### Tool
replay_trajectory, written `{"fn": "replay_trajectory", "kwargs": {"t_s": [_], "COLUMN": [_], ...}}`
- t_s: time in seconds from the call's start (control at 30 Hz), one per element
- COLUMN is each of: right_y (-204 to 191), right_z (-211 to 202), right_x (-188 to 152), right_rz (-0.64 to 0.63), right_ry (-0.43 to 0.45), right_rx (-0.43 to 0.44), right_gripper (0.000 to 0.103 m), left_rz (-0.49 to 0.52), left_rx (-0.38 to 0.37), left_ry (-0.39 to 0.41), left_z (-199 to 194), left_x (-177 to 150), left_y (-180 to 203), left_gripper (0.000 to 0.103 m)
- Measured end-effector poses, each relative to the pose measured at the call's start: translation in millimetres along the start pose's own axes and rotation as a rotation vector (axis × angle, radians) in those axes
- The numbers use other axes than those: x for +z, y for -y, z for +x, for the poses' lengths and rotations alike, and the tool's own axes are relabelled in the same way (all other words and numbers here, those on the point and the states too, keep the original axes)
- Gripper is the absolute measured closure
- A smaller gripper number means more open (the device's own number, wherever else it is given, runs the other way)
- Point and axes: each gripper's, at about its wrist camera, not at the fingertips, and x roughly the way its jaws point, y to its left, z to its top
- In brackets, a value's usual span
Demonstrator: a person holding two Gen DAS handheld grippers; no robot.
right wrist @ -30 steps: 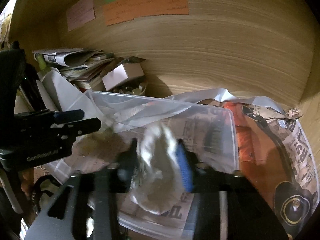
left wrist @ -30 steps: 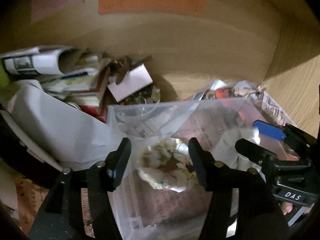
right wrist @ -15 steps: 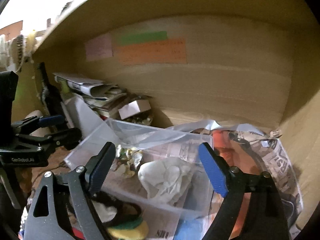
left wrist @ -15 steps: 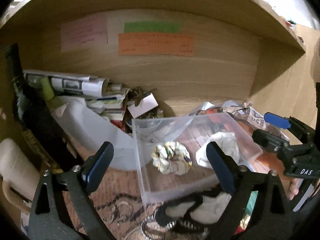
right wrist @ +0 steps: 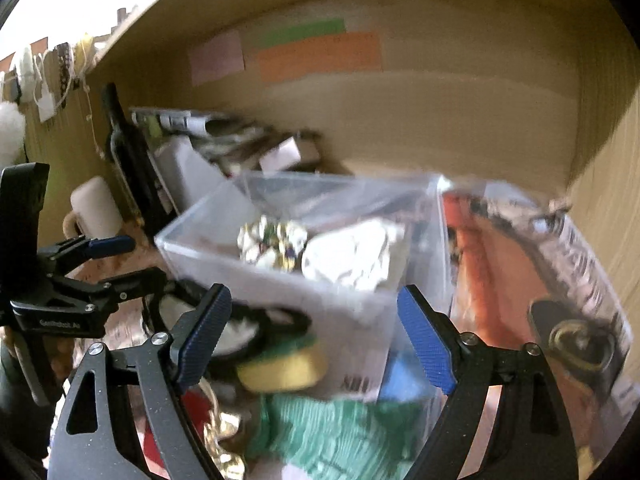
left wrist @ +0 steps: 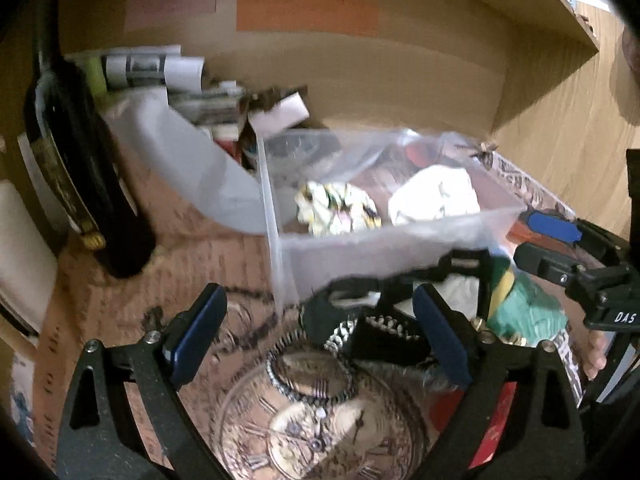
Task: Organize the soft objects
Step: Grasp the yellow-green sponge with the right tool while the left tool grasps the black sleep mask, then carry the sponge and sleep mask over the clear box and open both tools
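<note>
We are working inside a wooden shelf alcove (left wrist: 400,80) whose back wall carries pink, green and orange paper notes (right wrist: 320,54). On its floor sits the largest item, a clear plastic bin (left wrist: 380,240), with a dark bottle (left wrist: 80,168) standing well to its left and a heap of rolled papers and small boxes (left wrist: 160,72) behind it. In the right wrist view we see a printed newspaper sheet (right wrist: 580,280) spread just right of the bin. Inside the bin lie two soft things side by side: a crumpled white cloth (left wrist: 436,196) on the right and a multicoloured scrunchie (left wrist: 336,208) touching or nearly touching its left edge. In front of the bin, outside it, a loose pile waits: a green knitted cloth (right wrist: 332,432), a yellow and green sponge (right wrist: 280,368), a black band with white filling (left wrist: 360,300) and a metal chain (left wrist: 304,364) lying on a clock-face print (left wrist: 312,432). Our left gripper (left wrist: 320,336) hovers over that pile with its blue-padded jaws spread wide and nothing between them. Our right gripper (right wrist: 316,332) hangs just before the bin's near wall, its jaws likewise spread apart and empty. Both views are motion-blurred, so finer detail escapes us.
</note>
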Motion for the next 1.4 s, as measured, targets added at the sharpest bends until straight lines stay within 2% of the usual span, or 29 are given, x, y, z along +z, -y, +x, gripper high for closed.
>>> {"fn": "replay_trajectory", "kwargs": {"t_s": [0.17, 0.27, 0.33, 0.4, 0.47, 0.5, 0.53, 0.6, 0.7, 1.0, 1.2, 1.27, 1.33, 1.4], "right_y": [2, 1, 0, -2, -4, -4, -4, -5, -4, 3, 6, 7, 9, 10], "right_z": [13, 21, 24, 24, 26, 26, 28, 28, 26, 9, -18, -26, -34, -38], "right_x": [-18, -22, -22, -22, -22, -23, -24, -25, -25, -20, -7, -2, 4, 9], "right_rz": [0.015, 0.014, 0.013, 0.010, 0.010, 0.012, 0.012, 0.011, 0.019, 0.038, 0.033, 0.036, 0.036, 0.034], "right_ry": [-0.073, -0.115, -0.126, -0.125, -0.126, -0.126, -0.131, -0.126, -0.109, -0.045, 0.048, 0.080, 0.114, 0.138], "right_rx": [0.019, 0.047, 0.067, 0.080, 0.096, 0.101, 0.108, 0.106, 0.106, 0.062, 0.034, 0.031, 0.027, 0.023], "right_gripper": [0.022, 0.036, 0.042, 0.044, 0.052, 0.062, 0.068, 0.069, 0.071, 0.072, 0.072, 0.072, 0.072, 0.072], "left_rz": [-0.033, -0.046, -0.052, -0.054, -0.070, -0.076, -0.078, -0.083, -0.083, -0.086, -0.071, -0.072, -0.064, -0.053], "left_rx": [-0.049, -0.084, -0.105, -0.133, -0.138, -0.137, -0.134, -0.130, -0.106, -0.052, -0.017, -0.020, -0.023, -0.021], "left_ry": [-0.040, -0.068, -0.081, -0.112, -0.117, -0.111, -0.109, -0.108, -0.104, -0.003, 0.112, 0.148, 0.171, 0.186], "left_z": [8, 17, 23, 30, 31, 30, 30, 28, 26, -8, -37, -45, -50, -53], "left_x": [-10, -13, -15, -17, -19, -19, -19, -19, -20, -3, 16, 25, 36, 46], "left_y": [-2, -1, 1, 2, 1, -1, -2, -4, -6, -8, -3, -3, -3, -1], "left_gripper": [0.008, 0.008, 0.015, 0.031, 0.036, 0.043, 0.047, 0.061, 0.075, 0.082, 0.084, 0.086, 0.098, 0.099]}}
